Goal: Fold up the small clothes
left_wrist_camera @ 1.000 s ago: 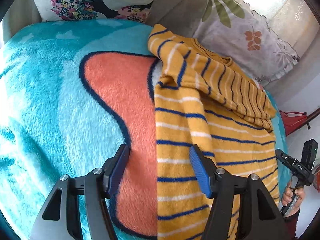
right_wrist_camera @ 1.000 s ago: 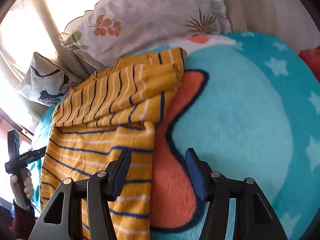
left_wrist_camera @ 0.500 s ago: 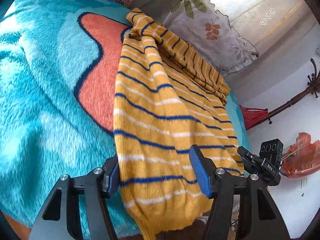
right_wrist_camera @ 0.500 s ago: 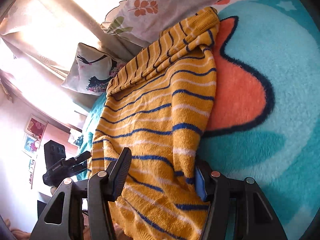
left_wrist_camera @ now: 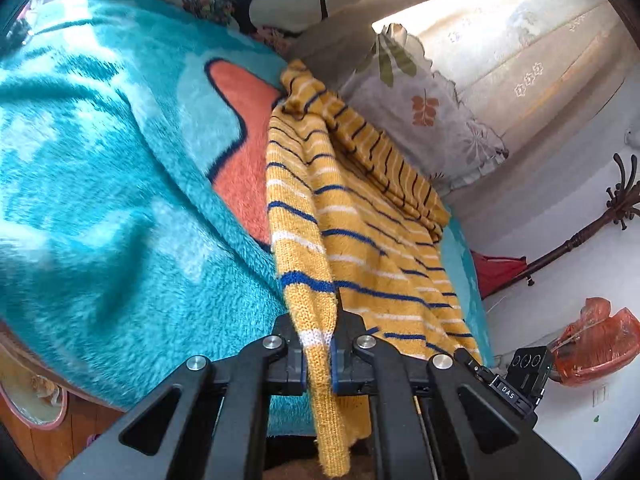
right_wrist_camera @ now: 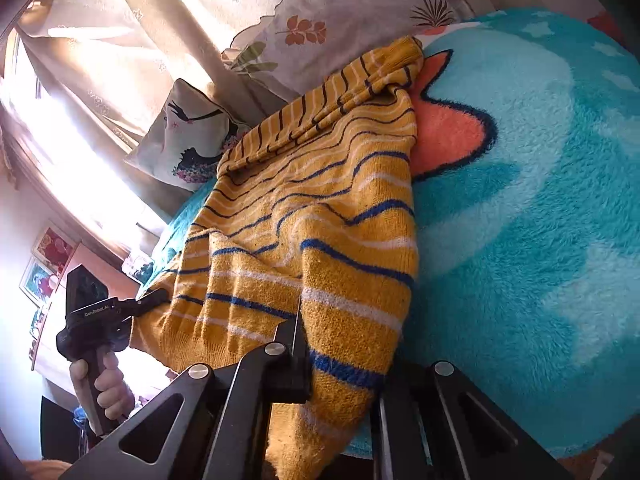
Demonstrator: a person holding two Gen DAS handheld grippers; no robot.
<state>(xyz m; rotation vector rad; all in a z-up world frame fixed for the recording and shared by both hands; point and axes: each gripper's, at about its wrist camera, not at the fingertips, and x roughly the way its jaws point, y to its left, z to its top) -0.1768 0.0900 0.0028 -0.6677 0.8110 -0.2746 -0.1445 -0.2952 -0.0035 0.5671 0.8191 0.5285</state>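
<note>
Mustard-yellow knit makes up the small sweater (left_wrist_camera: 360, 216), crossed by thin stripes of royal blue and white that run across its body. It lies lengthwise through the middle of the left wrist view, on a fluffy turquoise blanket (left_wrist_camera: 100, 200) that carries a coral patch outlined in navy. At its far end, toward the upper centre of the frame, a sleeve is folded across the body, its finer stripes running at an angle to the broad ones below. The near hem droops over the blanket's edge at the bottom of the frame.

In the left wrist view the left gripper (left_wrist_camera: 318, 354) has its jaws drawn nearly together, pinching the sweater's left hem corner so that a narrow band of knit hangs down between them. In the right wrist view the right gripper (right_wrist_camera: 340, 372) clamps the opposite hem corner; the cloth drapes over the jaws and bunches into a loose ridge that runs up the garment toward the middle of the frame. The other handheld gripper shows at the lower left of that view, gripped by a bare hand (right_wrist_camera: 102, 384), its tip at the sweater's edge.

A leaf-printed pillow (right_wrist_camera: 320, 28) lies against the sweater's far end in the upper centre, and a pillow with a dark bird figure (right_wrist_camera: 192, 136) sits at centre left.
</note>
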